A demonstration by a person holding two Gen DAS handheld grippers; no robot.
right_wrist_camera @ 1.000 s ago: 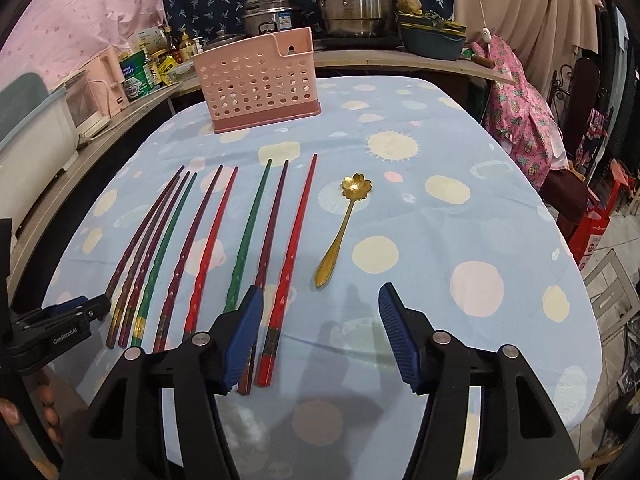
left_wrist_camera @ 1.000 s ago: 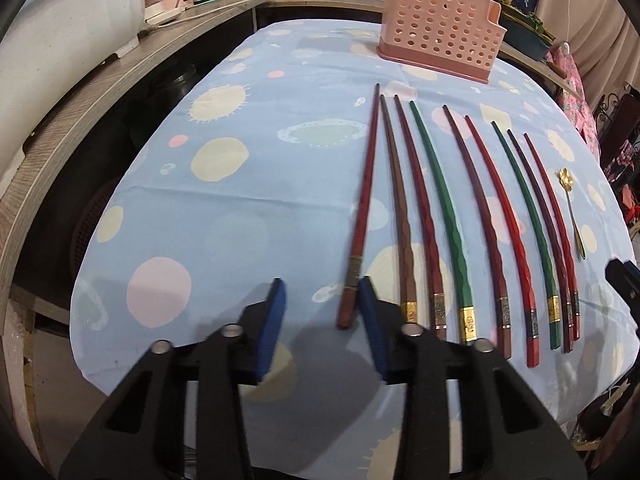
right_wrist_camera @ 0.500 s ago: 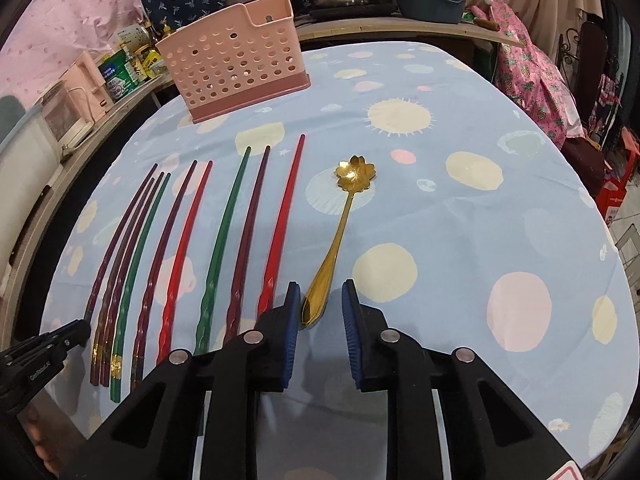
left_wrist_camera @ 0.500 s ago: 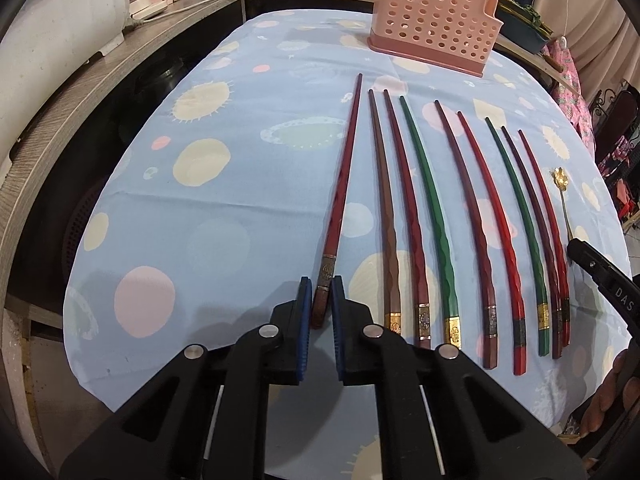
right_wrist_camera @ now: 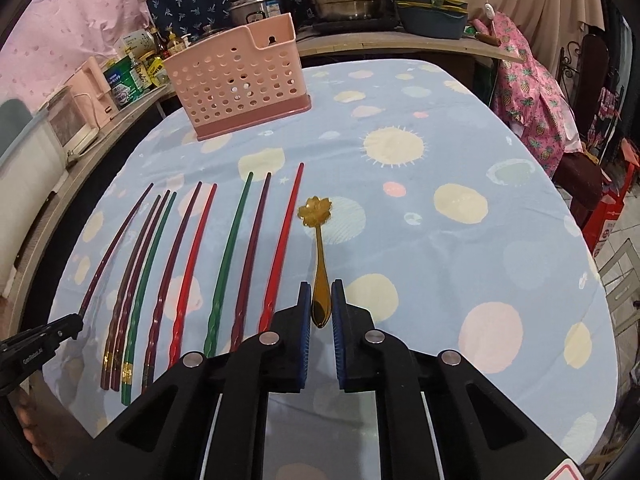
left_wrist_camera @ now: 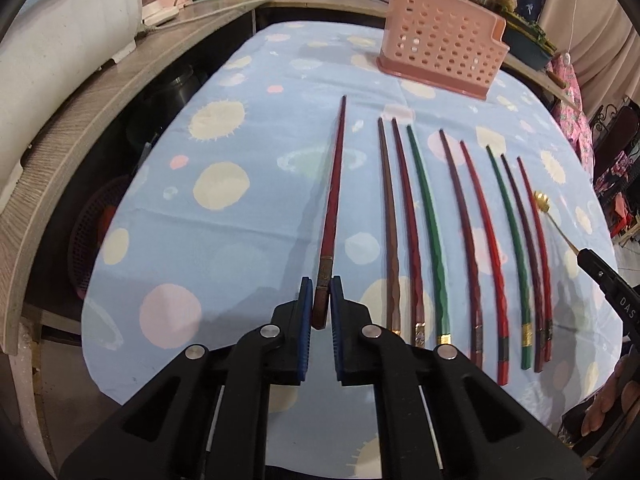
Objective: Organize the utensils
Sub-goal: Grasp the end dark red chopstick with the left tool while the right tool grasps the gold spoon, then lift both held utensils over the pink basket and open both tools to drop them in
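Chopsticks, long lacquered ones in red, green and dark maroon, lie side by side in a row [left_wrist_camera: 472, 236] on the desk [left_wrist_camera: 256, 216], which carries a light blue cloth with pale dots. The left gripper [left_wrist_camera: 320, 300] has its blue-padded fingers [left_wrist_camera: 306, 308] closed on the thick end of the dark red chopstick [left_wrist_camera: 334, 192] at the left end of the row; its tip points to the pink perforated plastic utensil basket [left_wrist_camera: 440, 56] at the far side of the desk. The left wrist view shows this grip clearly, while the right wrist view shows only the tip of that gripper [right_wrist_camera: 64, 328] at the left edge, with the held chopstick [right_wrist_camera: 116, 240] running out of it.

The right gripper [right_wrist_camera: 321, 304] has its fingers [right_wrist_camera: 338, 308] closed on the handle end of the small gold spoon with a flower-shaped bowl [right_wrist_camera: 318, 240], which lies just right of the row. This is plain only in the right wrist view; in the left wrist view the spoon [left_wrist_camera: 548, 208] is blurred at the right edge, and only one black finger of the right gripper [left_wrist_camera: 596, 268] is seen there. The basket [right_wrist_camera: 236, 80] appears in both views.

One second ago both pairs of fingers were wide open above the desk; half a second ago they were already closing around the same chopstick and the spoon. The held chopstick now stands more apart from its neighbours than before.
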